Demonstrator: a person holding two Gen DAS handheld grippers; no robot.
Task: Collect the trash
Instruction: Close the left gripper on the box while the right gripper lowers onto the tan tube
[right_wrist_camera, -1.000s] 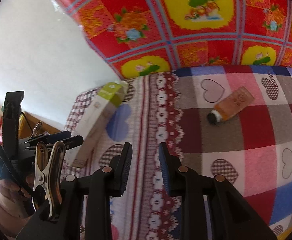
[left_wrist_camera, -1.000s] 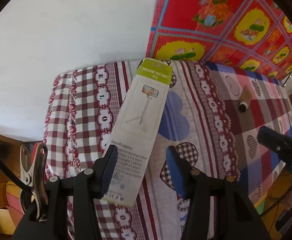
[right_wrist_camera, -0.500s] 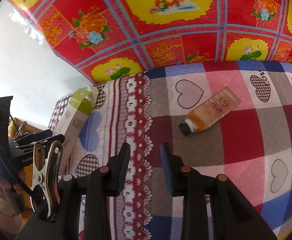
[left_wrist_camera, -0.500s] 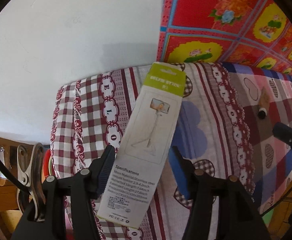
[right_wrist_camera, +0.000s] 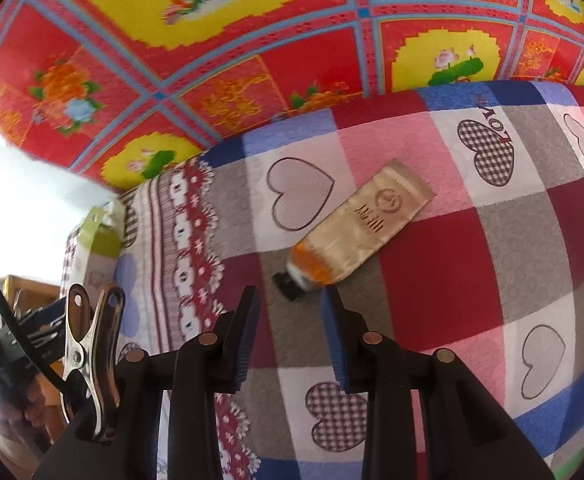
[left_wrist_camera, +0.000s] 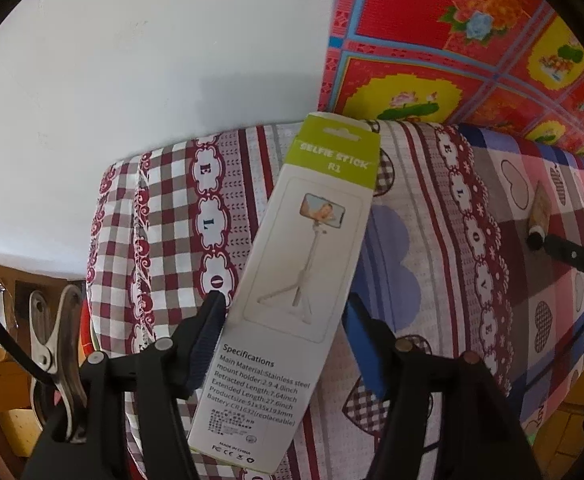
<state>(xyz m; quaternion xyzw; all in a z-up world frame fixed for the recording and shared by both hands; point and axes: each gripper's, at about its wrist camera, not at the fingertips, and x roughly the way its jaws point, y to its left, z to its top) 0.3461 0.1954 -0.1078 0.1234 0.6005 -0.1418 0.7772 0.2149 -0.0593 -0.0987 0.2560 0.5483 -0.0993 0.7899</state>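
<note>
Straddling the selfie stick box (left_wrist_camera: 292,292) with the left gripper (left_wrist_camera: 282,332): jaws spread wide, one finger (left_wrist_camera: 206,340) at each long edge. I cannot tell whether the left pad touches the card; the right pad sits just clear of it. Box lies flat on the patchwork heart blanket (left_wrist_camera: 431,240), green header end pointing away toward the white wall (left_wrist_camera: 152,80). Nothing lies between my jaws and the box.

Right gripper (right_wrist_camera: 290,334) open and empty, fingers (right_wrist_camera: 244,340) moderately apart, above the blanket. Just past its tips lies the gold cosmetic tube (right_wrist_camera: 359,236), black cap nearest me, crimped end angled away to the right. Red floral cloth (right_wrist_camera: 252,60) rises behind. A steel spring clip (right_wrist_camera: 88,352) is mounted at the left of the rig.
</note>
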